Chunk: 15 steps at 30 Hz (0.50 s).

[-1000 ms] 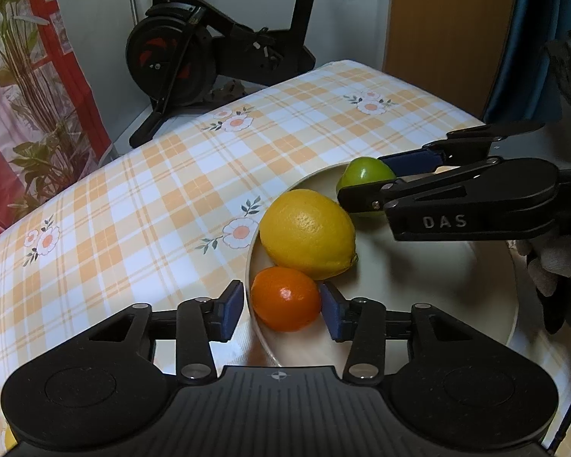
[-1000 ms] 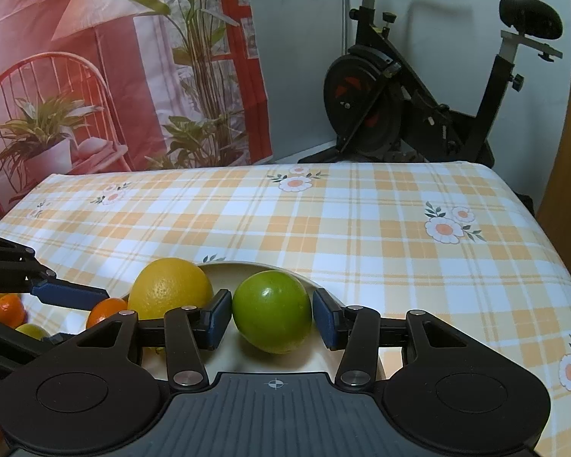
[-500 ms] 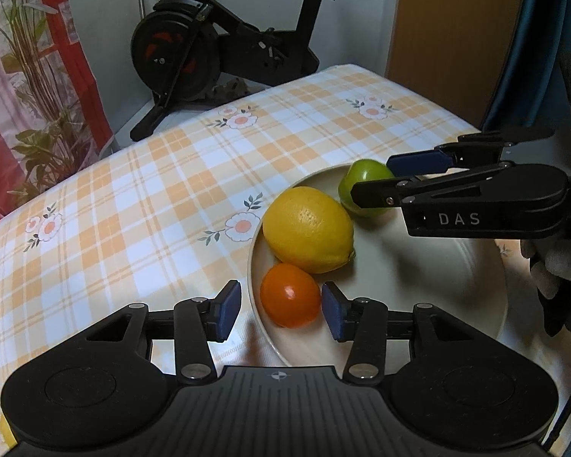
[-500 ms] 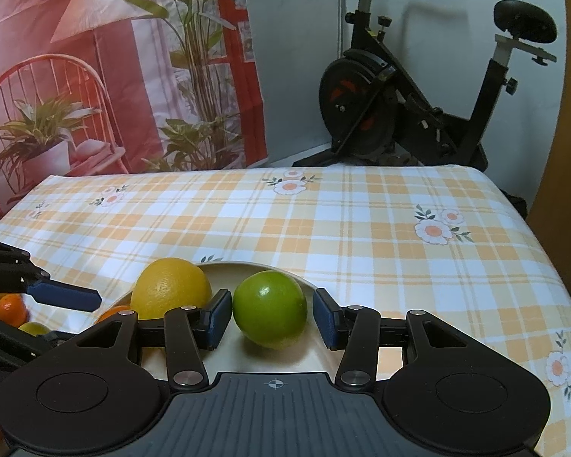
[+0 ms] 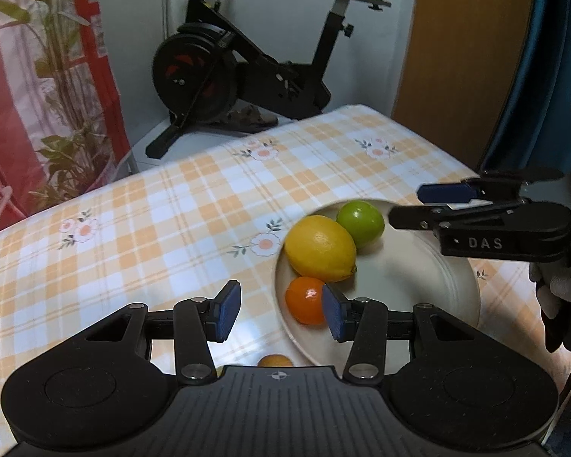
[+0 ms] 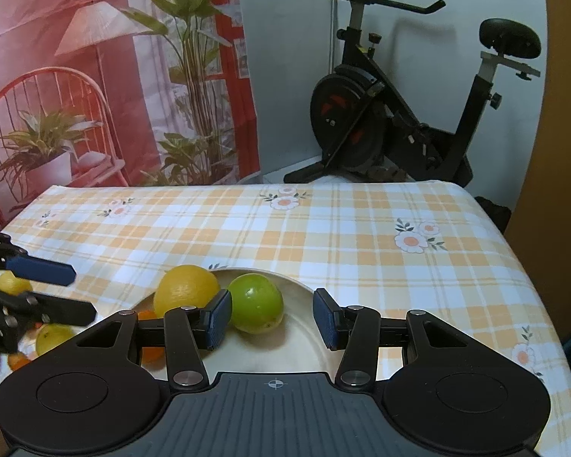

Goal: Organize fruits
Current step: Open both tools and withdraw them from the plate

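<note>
Both of your tools hang empty above the plate (image 5: 456, 278) with jaws apart, so the risk now is a low sweep knocking round fruit off the rim onto the tabletop (image 5: 171, 209), where it would roll. Nearest your left hand-held gripper (image 5: 281, 312) sits the orange (image 5: 304, 299), partly behind its right pad. Beyond lies the lemon (image 5: 319, 247), touching the lime (image 6: 257, 302), which sits below your right hand-held gripper (image 6: 272, 318), ungripped.

Glossy lime (image 5: 361, 222), dimpled lemon (image 5: 320, 248), smooth glazed plate (image 5: 418, 274), matt checked cloth (image 5: 171, 221)
</note>
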Each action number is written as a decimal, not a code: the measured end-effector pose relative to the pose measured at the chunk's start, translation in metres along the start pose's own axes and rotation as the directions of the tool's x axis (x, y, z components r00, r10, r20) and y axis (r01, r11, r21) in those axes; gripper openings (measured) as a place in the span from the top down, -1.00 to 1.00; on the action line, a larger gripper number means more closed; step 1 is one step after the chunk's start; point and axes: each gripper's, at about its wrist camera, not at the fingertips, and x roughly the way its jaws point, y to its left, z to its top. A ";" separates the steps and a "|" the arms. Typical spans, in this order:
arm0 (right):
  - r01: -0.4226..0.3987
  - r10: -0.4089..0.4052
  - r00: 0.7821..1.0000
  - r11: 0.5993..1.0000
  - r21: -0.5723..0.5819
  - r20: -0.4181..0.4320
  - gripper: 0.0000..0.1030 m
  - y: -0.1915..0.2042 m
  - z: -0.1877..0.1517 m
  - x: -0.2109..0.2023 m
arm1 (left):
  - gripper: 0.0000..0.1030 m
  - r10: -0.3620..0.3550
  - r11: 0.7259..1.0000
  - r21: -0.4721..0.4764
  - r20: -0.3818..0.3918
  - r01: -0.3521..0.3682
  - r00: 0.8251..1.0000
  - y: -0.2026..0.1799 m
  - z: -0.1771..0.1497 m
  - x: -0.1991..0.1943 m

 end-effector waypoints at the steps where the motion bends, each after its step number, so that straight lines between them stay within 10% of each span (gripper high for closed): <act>1: 0.000 0.000 1.000 1.000 -0.002 0.001 0.15 0.001 -0.001 -0.003 | 0.04 0.002 1.000 -0.008 0.006 -0.002 1.000 0.002 -0.001 -0.005; 15: -0.041 0.041 0.999 0.999 -0.018 -0.012 0.14 0.048 -0.013 -0.027 | 0.04 0.104 0.986 -0.136 0.041 -0.098 0.994 0.071 -0.035 -0.076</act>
